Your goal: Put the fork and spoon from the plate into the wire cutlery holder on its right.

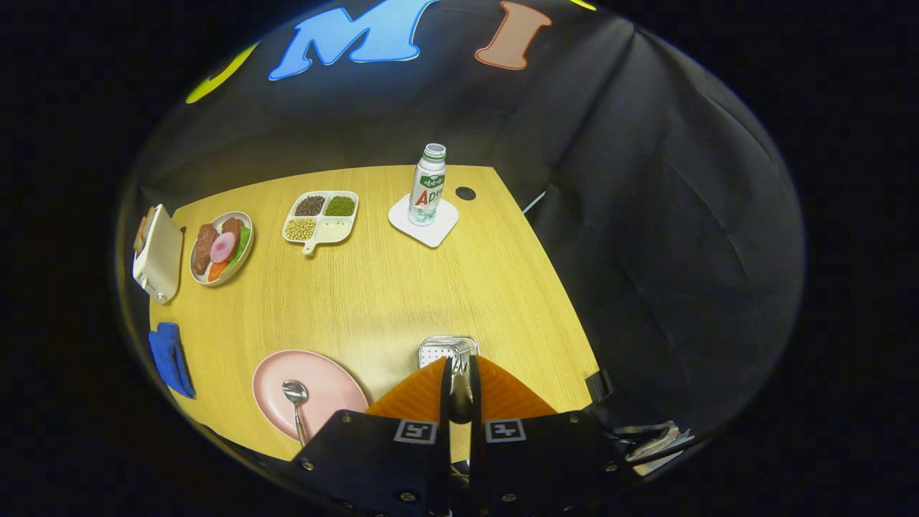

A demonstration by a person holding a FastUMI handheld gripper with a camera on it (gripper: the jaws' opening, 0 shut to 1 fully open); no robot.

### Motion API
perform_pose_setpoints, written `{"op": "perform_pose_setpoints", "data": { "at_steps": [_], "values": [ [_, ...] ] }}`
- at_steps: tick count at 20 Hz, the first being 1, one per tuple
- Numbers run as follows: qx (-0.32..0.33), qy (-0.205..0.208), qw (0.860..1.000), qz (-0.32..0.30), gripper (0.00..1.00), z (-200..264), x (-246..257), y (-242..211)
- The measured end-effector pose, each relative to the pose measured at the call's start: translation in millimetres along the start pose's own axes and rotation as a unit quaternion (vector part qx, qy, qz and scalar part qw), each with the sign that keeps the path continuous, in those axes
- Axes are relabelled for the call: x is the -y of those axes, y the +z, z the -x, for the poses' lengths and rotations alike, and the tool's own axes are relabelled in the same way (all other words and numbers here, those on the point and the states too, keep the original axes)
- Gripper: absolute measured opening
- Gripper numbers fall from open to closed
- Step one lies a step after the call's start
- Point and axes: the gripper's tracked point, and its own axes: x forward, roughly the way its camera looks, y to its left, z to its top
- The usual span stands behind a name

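Between the tool's point(459, 384) nearly closed fingers, a half-hidden fork point(460, 398) is pinched above the wire holder point(441, 350).

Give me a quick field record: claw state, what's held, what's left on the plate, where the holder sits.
claw: claw closed on a metal utensil handle, probably the fork; tines hidden
holder: wire cutlery holder just ahead of the fingertips, right of the plate
plate: pink plate holds the spoon, bowl pointing away
spoon: untouched
beyond: bottle on white coaster, divided dish, food plate
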Motion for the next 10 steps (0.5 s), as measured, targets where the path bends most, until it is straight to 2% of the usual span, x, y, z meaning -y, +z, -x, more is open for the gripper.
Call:
{"op": "perform_pose_setpoints", "data": {
  "at_steps": [3, 4, 10],
  "values": [
    [0.007, 0.008, 1.0, -0.005, 0.2, 2, -3, 4],
    [0.007, 0.009, 1.0, -0.006, 0.35, 2, -4, 3],
    [0.006, 0.011, 1.0, 0.008, 0.36, 7, -15, 0]
  ]
}}
